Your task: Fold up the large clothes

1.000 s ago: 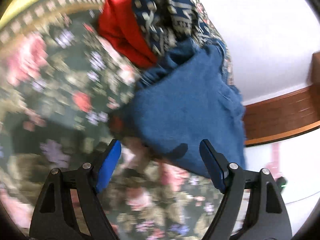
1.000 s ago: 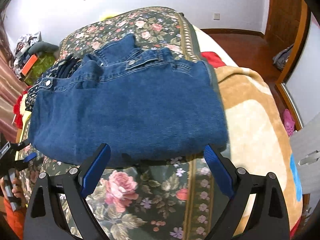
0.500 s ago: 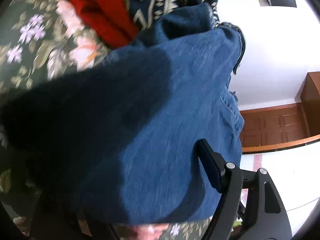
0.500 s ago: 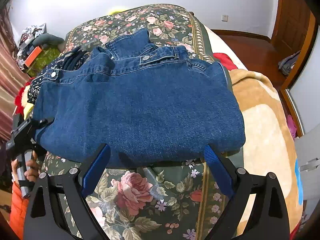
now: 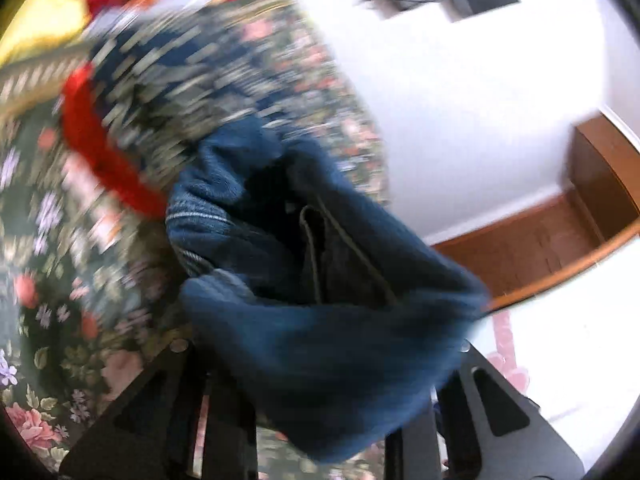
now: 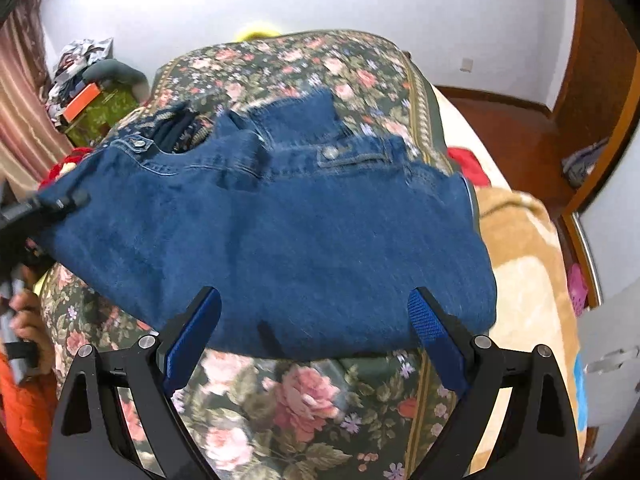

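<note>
Clamping down, the left gripper [image 5: 320, 380] has just closed on a bunched corner of the denim jacket [image 5: 304, 280], lifted off the floral bedspread [image 5: 48, 280]. Right wrist view: right gripper [image 6: 314, 330] gapes wide, empty, at the jacket's near hem.

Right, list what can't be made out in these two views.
- Left wrist view: the left gripper fingers are buried under the denim jacket, so the pinch itself is hidden.
- Left wrist view: the patterned garment and red garment are smeared by motion blur.
- Right wrist view: the left gripper is cut off by the left edge.
- Right wrist view: the jacket hides the floral bedspread beneath it.
</note>
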Demonstrator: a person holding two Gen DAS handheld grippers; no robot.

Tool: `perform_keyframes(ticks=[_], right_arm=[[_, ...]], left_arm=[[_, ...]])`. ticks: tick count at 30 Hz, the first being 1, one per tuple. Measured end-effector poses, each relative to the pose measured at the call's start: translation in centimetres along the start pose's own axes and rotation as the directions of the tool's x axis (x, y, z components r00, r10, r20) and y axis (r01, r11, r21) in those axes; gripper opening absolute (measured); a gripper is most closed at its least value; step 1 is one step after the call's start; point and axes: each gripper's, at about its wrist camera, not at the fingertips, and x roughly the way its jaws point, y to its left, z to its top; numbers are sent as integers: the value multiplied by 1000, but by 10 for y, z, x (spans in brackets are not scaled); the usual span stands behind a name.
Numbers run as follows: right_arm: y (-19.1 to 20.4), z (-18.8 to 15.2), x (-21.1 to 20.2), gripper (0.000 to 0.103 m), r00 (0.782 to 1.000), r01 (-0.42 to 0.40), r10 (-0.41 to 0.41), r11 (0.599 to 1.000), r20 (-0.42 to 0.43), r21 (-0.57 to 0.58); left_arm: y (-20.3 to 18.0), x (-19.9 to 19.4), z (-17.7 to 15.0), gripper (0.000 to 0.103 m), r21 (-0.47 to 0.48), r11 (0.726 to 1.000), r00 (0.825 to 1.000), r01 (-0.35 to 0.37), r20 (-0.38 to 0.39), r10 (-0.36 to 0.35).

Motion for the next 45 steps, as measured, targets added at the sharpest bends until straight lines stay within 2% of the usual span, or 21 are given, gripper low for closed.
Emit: perform_keyframes(ticks=[3, 7, 10, 12, 16, 20, 23, 26, 29, 31, 34, 38, 41, 42, 43, 45], right_arm=[[14, 10, -6, 93, 1000, -16, 16, 999, 26, -31], [36, 24, -7, 93, 997, -46, 50, 996, 53, -75], [53, 28, 3, 93, 996, -78, 82, 993, 42, -92], [65, 28, 17, 93, 992, -126, 127, 988, 6, -86], [86, 26, 45, 93, 978, -202, 198, 977, -65, -64], [98, 16, 85, 94, 959, -223, 212, 974, -186, -35], [96, 10, 105, 98, 938, -248, 239, 969, -253, -7], [92, 10, 99, 96, 933, -277, 262, 961, -247, -26], [75, 11, 85, 96, 924, -320, 313, 947, -221, 4], [52, 8, 70, 96, 928, -323, 326, 945, -180, 48], [14, 2, 50, 96, 952, -276, 286, 956, -110, 100], [-39, -8, 26, 97, 991, -116, 125, 982, -52, 152], [-73, -15, 19, 97, 995, -80, 91, 973, -44, 216], [-84, -19, 18, 97, 995, -72, 85, 968, -46, 241], [-90, -23, 16, 97, 996, -64, 79, 965, -47, 256], [-102, -29, 13, 97, 997, -50, 66, 958, -48, 282]], left_arm=[[-59, -14, -2, 18, 136, 990, 998, 45, 43, -51], [-120, -45, -9, 17, 297, 953, 987, 59, 123, -99], [-140, -71, -7, 17, 365, 931, 973, 32, 201, -113], [-138, -94, 2, 17, 381, 925, 963, 10, 244, -111], [-134, -95, 7, 17, 405, 911, 961, -85, 273, -32], [-119, -66, 0, 17, 396, 908, 976, -134, 214, 51], [-117, -45, -18, 17, 425, 889, 977, -171, 188, 99], [-127, -30, -29, 17, 462, 868, 979, -183, 169, 117], [-143, -6, -35, 17, 500, 848, 982, -177, 142, 121], [-154, 5, -43, 17, 523, 835, 985, -168, 122, 122], [-176, 26, -59, 17, 562, 816, 990, -138, 73, 117], [-191, 70, -84, 17, 595, 800, 993, -75, -33, 117], [-191, 112, -115, 17, 644, 761, 977, -74, -108, 186], [-186, 129, -130, 17, 671, 736, 963, -85, -135, 235], [-183, 138, -141, 17, 687, 721, 951, -90, -154, 266], [-168, 161, -165, 19, 720, 688, 918, -87, -210, 336]])
